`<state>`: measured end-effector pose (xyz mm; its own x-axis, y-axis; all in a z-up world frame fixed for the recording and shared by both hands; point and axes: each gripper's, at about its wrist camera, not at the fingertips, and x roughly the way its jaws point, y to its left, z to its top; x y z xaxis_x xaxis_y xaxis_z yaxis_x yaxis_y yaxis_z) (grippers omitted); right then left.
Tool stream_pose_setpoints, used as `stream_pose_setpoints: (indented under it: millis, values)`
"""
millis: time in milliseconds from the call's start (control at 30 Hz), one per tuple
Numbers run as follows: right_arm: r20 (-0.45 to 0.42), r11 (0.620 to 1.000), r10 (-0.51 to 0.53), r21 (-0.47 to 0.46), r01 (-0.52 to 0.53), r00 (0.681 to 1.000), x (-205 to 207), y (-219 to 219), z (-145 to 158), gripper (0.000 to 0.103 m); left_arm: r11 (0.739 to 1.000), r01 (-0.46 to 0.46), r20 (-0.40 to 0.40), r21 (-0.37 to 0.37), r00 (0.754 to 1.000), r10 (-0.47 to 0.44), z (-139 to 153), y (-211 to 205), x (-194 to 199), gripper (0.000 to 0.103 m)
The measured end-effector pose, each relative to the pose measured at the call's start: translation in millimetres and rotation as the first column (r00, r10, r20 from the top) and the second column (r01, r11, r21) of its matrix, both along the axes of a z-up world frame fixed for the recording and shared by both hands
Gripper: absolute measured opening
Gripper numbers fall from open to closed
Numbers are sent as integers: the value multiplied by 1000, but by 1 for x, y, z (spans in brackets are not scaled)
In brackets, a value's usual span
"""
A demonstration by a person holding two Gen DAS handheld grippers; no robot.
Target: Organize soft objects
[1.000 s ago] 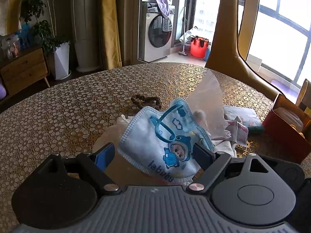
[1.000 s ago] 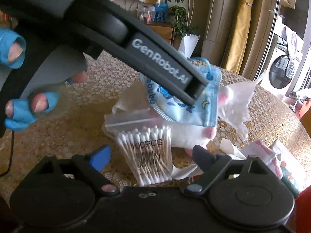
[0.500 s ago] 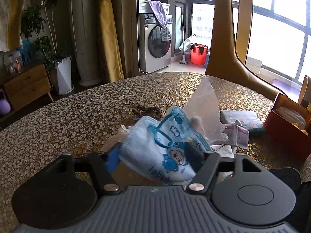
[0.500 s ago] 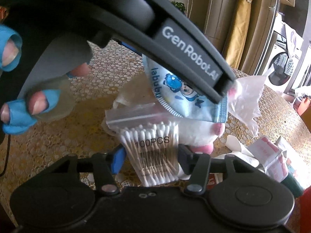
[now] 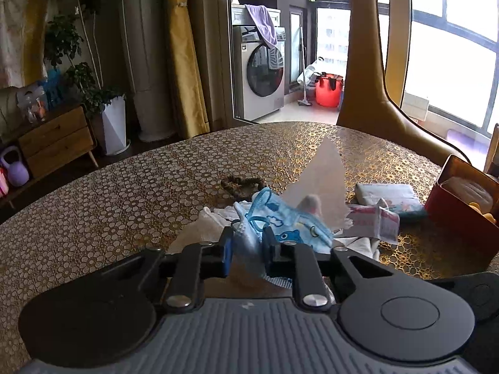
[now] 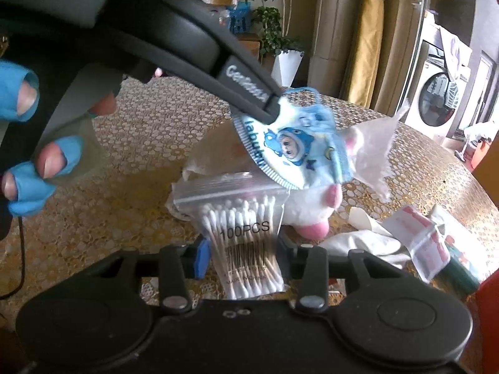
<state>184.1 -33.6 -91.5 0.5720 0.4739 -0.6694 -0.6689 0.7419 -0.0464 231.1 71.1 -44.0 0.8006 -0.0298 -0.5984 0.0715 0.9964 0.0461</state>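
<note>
At the centre of the round gold-patterned table (image 5: 124, 205), a heap of soft things lies with bare tabletop around it from nine o'clock round to twelve. The left gripper (image 5: 246, 246) is closing its jaws on the lower edge of a child's blue-and-white face mask (image 5: 280, 227), pinching the fabric between the pads; in the right wrist view the mask (image 6: 293, 146) hangs lifted off the pile, its long axis running from ten o'clock down to four o'clock, its printed side facing the camera. The right gripper (image 6: 241, 257) is closing on a clear zip bag of cotton swabs (image 6: 246, 233), which stands between the pads with its long axis at twelve-to-six, zip seal at twelve. Behind the bag lies a white plush toy (image 6: 312, 208) with pink feet, and a clear plastic wrapper (image 6: 377, 149) sticks up at two o'clock. At three o'clock in the left view, a red box (image 5: 461, 215) sits near the table's edge.
</note>
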Motion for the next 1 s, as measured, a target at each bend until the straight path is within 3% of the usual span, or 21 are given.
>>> stream_pose_setpoints:
  millis: [367, 533, 733, 1000]
  values:
    - [-44, 990, -28, 138, 34, 999, -25, -39, 37, 38, 1000, -4, 10, -19, 1000, 4, 28, -5, -14, 13]
    - [-24, 981, -43, 189, 46, 999, -42, -62, 58, 38, 1000, 8, 14, -13, 1000, -7, 36, -10, -25, 9]
    - [-7, 983, -62, 170, 62, 998, -59, -89, 68, 38, 999, 31, -10, -13, 999, -31, 33, -9, -39, 9]
    - [-59, 975, -120, 180, 128, 991, -61, -127, 58, 39, 994, 78, -81, -79, 993, -84, 16, -7, -56, 9]
